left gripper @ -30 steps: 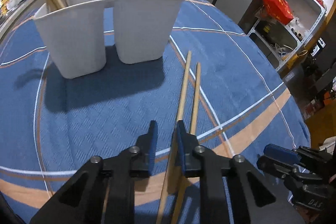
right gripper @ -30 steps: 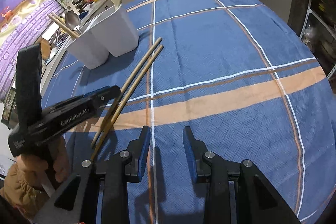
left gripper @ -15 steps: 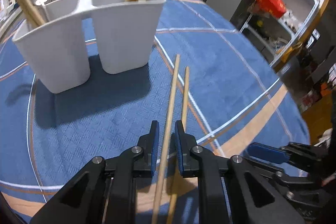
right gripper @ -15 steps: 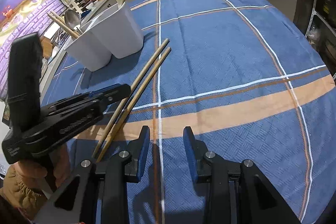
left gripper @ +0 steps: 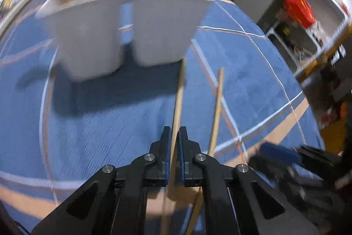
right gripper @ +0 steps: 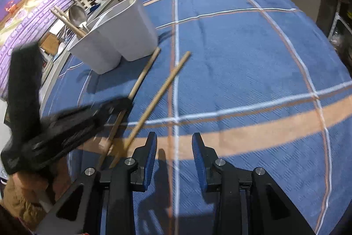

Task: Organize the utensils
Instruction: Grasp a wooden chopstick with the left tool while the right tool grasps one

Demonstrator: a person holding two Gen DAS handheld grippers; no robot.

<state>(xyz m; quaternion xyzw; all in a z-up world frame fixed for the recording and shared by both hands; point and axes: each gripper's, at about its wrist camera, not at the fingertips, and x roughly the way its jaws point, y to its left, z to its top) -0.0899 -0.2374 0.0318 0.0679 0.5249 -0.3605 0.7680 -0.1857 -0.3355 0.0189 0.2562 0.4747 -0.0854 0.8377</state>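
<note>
Left gripper [left gripper: 173,142] clamps one chopstick [left gripper: 179,89] — apparently lifted — its mate [right gripper: 158,96] lies just right on the cloth, unsorted; right gripper [right gripper: 175,147] gapes empty; holder [right gripper: 123,36] ahead, part-filled.

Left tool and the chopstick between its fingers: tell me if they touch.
Touching. In the left wrist view, the left tool is closed on the chopstick, with both blue pads against it.

holder [right gripper: 123,36]: on the desk [right gripper: 242,54], at its far left
spoons, sticks: upright in the holder
near chopstick [right gripper: 143,74]: tip by the holder's base
far chopstick [right gripper: 160,91]: right of the near one, apart from the holder
</note>
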